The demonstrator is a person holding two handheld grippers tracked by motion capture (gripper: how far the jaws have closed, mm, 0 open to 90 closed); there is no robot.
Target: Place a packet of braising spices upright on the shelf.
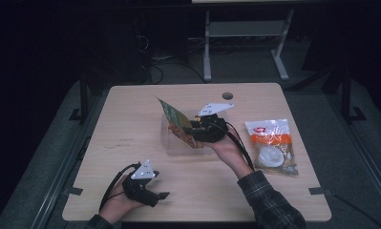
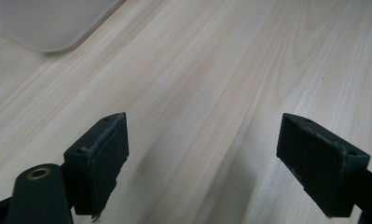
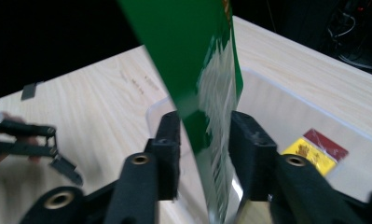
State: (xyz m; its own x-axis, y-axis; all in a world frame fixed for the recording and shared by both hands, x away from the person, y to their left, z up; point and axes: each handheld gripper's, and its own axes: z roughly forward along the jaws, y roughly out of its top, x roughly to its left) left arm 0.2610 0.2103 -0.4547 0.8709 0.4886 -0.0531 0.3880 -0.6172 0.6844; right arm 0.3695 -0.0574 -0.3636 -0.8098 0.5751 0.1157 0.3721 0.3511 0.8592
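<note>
A green snack bag (image 1: pixel 175 120) stands tilted over a clear plastic bin (image 1: pixel 178 147) in the middle of the table. My right gripper (image 1: pixel 192 128) reaches it from the right. In the right gripper view the green bag (image 3: pixel 197 70) hangs between the jaws of the right gripper (image 3: pixel 204 135), with a gap showing on the left jaw's side, so the jaws stand open around it. The bin's rim (image 3: pixel 267 79) lies just below. My left gripper (image 1: pixel 164 194) rests near the table's front left, open (image 2: pixel 202 154) over bare wood with nothing between its fingers.
A white and orange snack bag (image 1: pixel 271 145) lies flat to the right of the bin. A small yellow and red packet (image 3: pixel 316 151) lies inside the bin. The bin's corner (image 2: pixel 44 23) shows ahead of the left gripper. A cable hole (image 1: pixel 227 95) sits near the table's far edge.
</note>
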